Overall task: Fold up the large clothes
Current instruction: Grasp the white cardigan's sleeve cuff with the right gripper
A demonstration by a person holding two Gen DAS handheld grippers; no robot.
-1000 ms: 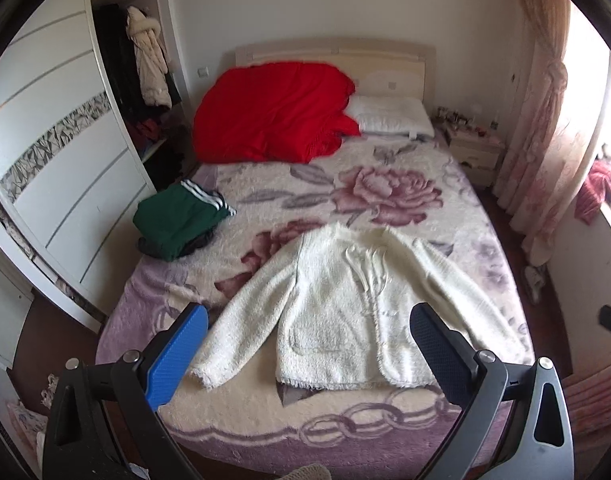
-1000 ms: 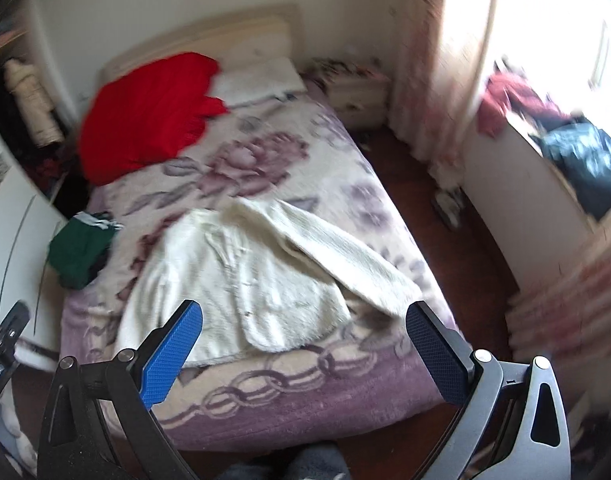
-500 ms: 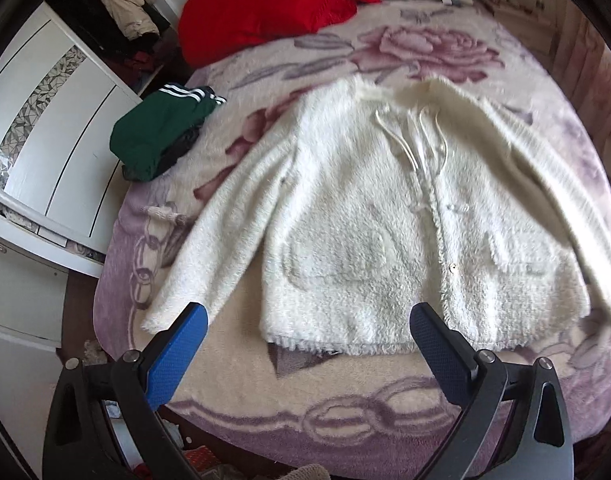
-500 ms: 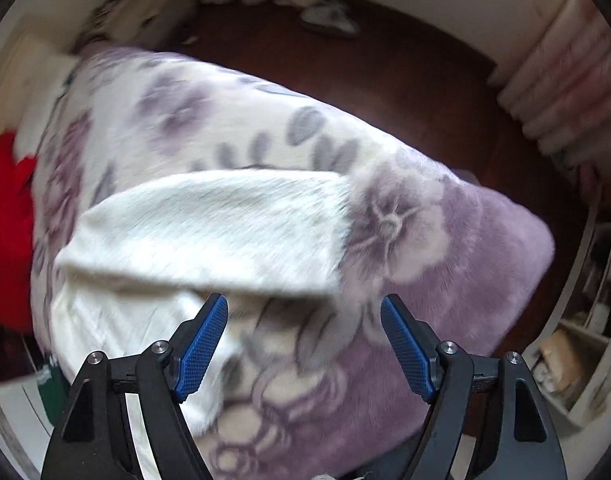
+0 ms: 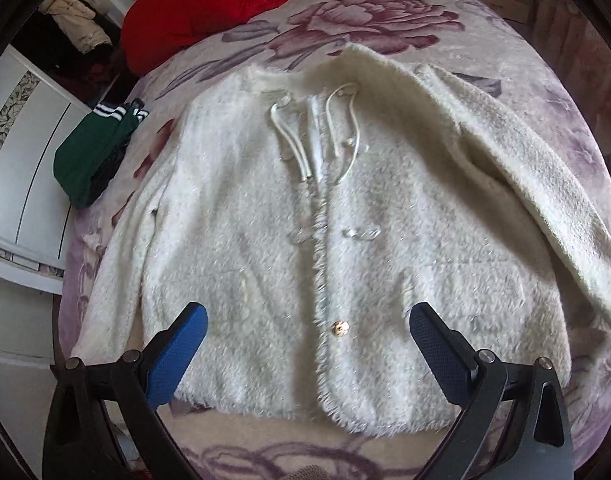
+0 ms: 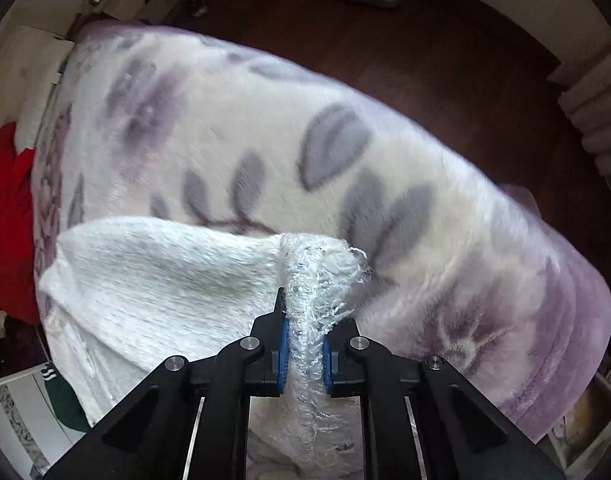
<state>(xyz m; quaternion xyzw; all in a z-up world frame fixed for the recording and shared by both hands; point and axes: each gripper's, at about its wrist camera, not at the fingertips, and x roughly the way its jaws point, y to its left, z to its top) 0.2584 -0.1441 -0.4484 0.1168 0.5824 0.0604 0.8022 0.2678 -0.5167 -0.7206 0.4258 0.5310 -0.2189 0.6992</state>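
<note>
Right gripper (image 6: pixel 303 344) newly clamped on cardigan cuff (image 6: pixel 321 264).

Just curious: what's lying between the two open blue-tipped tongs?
The white cardigan lies spread on the bed; its hem and gold button sit between the left tongs, untouched, in the left wrist view.
</note>
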